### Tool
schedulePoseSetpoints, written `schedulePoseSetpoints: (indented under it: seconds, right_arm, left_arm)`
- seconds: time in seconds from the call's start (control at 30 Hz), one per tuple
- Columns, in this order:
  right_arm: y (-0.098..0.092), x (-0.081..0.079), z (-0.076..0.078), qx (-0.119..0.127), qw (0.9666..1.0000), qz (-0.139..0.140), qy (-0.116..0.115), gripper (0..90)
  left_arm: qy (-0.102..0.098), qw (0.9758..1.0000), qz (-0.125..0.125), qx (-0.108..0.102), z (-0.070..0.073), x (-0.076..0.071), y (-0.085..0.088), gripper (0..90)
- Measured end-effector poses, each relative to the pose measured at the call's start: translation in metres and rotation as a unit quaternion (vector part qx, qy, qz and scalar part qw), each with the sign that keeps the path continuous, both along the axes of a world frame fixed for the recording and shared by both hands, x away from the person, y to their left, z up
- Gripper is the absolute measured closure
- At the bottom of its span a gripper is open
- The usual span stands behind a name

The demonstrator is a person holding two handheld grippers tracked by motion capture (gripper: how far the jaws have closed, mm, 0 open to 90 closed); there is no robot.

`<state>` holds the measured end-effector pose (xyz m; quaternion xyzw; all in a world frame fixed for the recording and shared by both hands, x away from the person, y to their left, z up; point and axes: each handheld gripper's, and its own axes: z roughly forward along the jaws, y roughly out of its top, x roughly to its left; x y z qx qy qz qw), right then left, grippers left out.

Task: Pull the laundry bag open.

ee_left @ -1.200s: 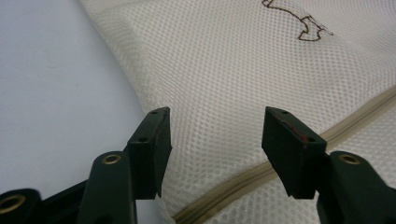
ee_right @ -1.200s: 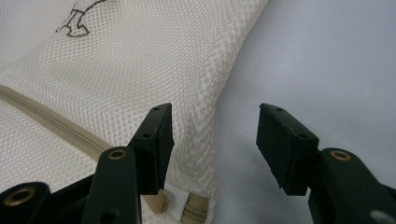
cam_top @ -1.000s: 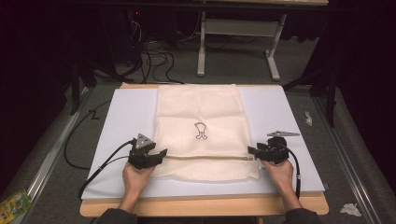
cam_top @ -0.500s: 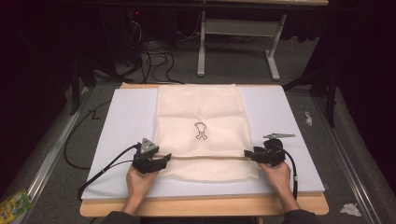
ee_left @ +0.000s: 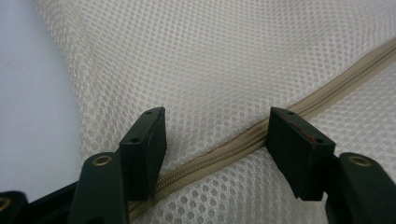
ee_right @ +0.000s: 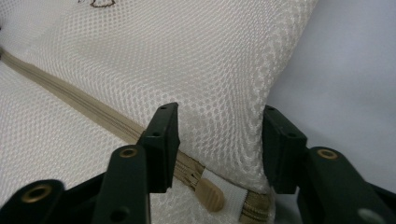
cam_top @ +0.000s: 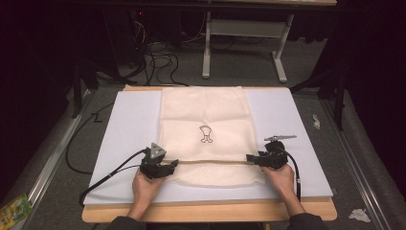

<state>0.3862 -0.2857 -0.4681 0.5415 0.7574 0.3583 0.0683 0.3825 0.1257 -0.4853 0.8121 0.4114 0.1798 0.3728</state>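
Note:
A cream mesh bag [cam_top: 206, 115] with a small printed emblem lies flat on the white board. A tan zipper [cam_top: 210, 161] runs across it near the front. My left gripper [cam_top: 173, 164] is at the zipper's left end. Its jaws [ee_left: 217, 140] stand open astride the zipper [ee_left: 336, 79] and have just been opening a little. My right gripper [cam_top: 250, 158] is at the zipper's right end. Its jaws [ee_right: 219, 135] are open and have just been closing, and the bag's corner bunches up between them. The zipper pull [ee_right: 210, 193] lies just below them.
The white board [cam_top: 129, 124] rests on a wooden table [cam_top: 206, 213]. Behind the table stand a grey desk frame [cam_top: 239, 28] and loose cables [cam_top: 158, 57] on the floor. Crumpled paper [cam_top: 358, 214] lies at the lower right and a green packet [cam_top: 14, 208] at the lower left.
Both grippers have edged slightly inward along the zipper and toward the front edge. The bag lies as before.

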Motion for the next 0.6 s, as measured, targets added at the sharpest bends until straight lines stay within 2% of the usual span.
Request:
schedulePoseSetpoints:
  seconds: [0.1,0.13,0.17,0.2,0.27,0.3,0.33,0.6]
  right_arm:
    - [0.002,0.000,0.001,-0.011,0.9999,0.008,0.002,62.1]
    - [0.002,0.000,0.001,-0.011,0.9999,0.008,0.002,62.1]
    - [0.003,0.000,0.001,-0.020,0.9998,0.009,0.000,65.3]
    - [0.005,0.000,0.002,-0.042,0.9990,0.017,-0.006,72.8]
    - [0.006,0.001,0.002,-0.052,0.9983,0.026,-0.008,80.5]
    - [0.006,0.001,0.002,-0.052,0.9983,0.026,-0.008,80.5]
    - [0.008,0.001,0.003,-0.058,0.9976,0.038,-0.010,85.7]
    - [0.004,0.000,0.012,-0.049,0.9974,0.047,-0.023,88.3]
  left_arm:
    - [0.000,1.0000,0.003,0.000,0.000,0.000,-0.001,38.4]
    - [0.000,1.0000,0.003,0.000,0.000,0.000,-0.001,38.5]
    - [0.000,1.0000,0.005,0.000,0.000,-0.001,-0.001,38.5]
    - [0.000,1.0000,0.006,0.000,0.000,-0.001,-0.001,38.6]
    - [0.000,1.0000,0.006,0.000,0.000,-0.001,-0.001,38.7]
    - [0.001,1.0000,0.006,0.000,0.000,-0.001,-0.001,38.7]
    - [0.001,1.0000,0.006,0.000,0.000,-0.001,-0.001,38.7]
    - [0.003,1.0000,0.004,-0.003,0.000,0.000,-0.001,38.7]
